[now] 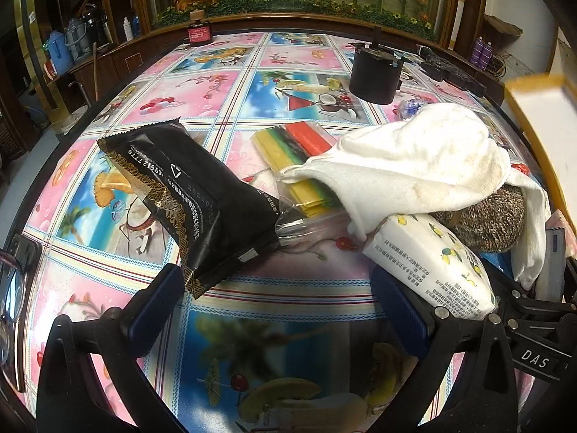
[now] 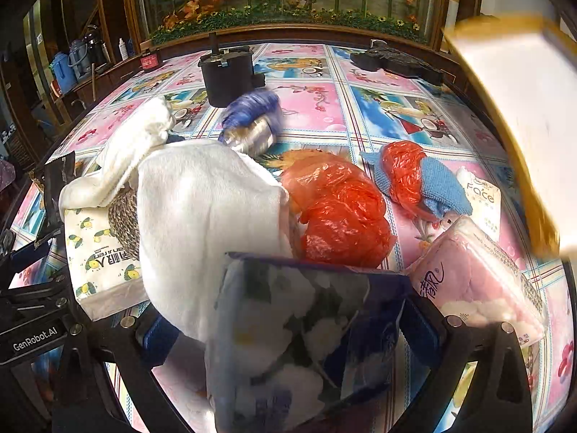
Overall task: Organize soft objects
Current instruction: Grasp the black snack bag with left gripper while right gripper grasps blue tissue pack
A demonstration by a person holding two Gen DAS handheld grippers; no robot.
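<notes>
In the left wrist view my left gripper (image 1: 281,296) is open and empty, low over the table. A black tissue pack (image 1: 202,195) lies ahead of its left finger. A white lemon-print tissue pack (image 1: 429,263) leans by its right finger, under a white towel (image 1: 407,158) and beside a brown knitted item (image 1: 494,216). In the right wrist view my right gripper (image 2: 288,328) is shut on a blue-and-white floral bag (image 2: 295,332). The white towel (image 2: 202,209), red plastic bags (image 2: 342,213), a blue knit cloth (image 2: 440,187) and a pink tissue pack (image 2: 476,270) lie ahead.
A black pot (image 1: 375,72) and a red jar (image 1: 198,32) stand at the far side of the patterned tablecloth (image 1: 162,86). A rainbow-striped packet (image 1: 292,144) lies mid-table. A blurred white box with a yellow edge (image 2: 523,108) is at the right. A blue-and-silver object (image 2: 252,122) is blurred.
</notes>
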